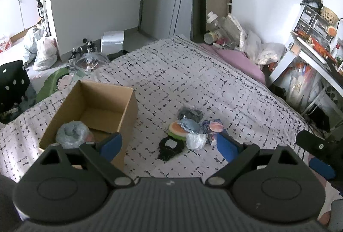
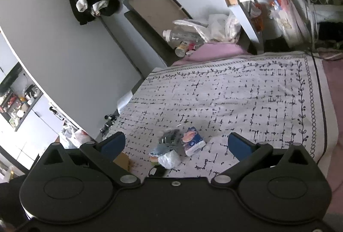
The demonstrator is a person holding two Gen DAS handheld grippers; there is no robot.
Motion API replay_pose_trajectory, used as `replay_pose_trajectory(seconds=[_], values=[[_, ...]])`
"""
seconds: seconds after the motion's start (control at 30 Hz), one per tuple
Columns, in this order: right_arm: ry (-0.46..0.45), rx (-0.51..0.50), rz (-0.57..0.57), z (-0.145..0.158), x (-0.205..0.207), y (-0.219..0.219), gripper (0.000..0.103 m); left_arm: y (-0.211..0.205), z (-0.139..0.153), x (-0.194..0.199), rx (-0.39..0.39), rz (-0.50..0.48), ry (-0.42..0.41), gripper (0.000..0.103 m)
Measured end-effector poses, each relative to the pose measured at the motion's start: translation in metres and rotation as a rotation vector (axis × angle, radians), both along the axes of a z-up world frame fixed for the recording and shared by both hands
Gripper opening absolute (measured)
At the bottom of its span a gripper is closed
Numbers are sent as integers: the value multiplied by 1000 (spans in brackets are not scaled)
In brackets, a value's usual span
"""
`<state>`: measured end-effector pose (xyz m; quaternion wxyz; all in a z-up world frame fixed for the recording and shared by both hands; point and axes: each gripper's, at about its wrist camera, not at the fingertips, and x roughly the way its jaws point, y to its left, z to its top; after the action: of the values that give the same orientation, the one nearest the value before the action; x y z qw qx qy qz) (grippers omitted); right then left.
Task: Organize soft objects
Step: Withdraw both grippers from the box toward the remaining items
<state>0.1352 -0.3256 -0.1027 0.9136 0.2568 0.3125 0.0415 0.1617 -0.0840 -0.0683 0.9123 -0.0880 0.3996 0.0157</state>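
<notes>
The left gripper (image 1: 169, 144) has its blue-padded fingers (image 1: 111, 143) spread wide and holds nothing; it hovers above the white bedspread with black cross-hatch print (image 1: 214, 81). The right gripper (image 2: 175, 145) is likewise spread apart and empty, also above the bedspread. An open brown cardboard box (image 1: 120, 116) stands on the bedspread at the left, and a grey bundle wrapped in clear plastic (image 1: 71, 134) lies inside it at the near end. A cluster of soft items lies on the bedspread just right of the box: a dark bundle in plastic (image 1: 190, 114), a round orange-and-green sponge (image 1: 176, 130), a white crumpled plastic bag (image 1: 196, 140), a black knitted piece (image 1: 169, 148) and a blue-and-white tissue pack (image 1: 213, 128). The items touch or overlap one another.
</notes>
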Motion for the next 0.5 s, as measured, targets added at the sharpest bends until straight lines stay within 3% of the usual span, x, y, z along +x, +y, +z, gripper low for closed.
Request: replay_pose_trajectory(seconds=[0.2, 0.5], values=[[55, 42, -3, -14, 8, -9, 103, -15, -13, 7, -5, -25, 10, 94], [98, 191, -28, -34, 27, -32, 103, -31, -35, 25, 6, -54, 62, 94]])
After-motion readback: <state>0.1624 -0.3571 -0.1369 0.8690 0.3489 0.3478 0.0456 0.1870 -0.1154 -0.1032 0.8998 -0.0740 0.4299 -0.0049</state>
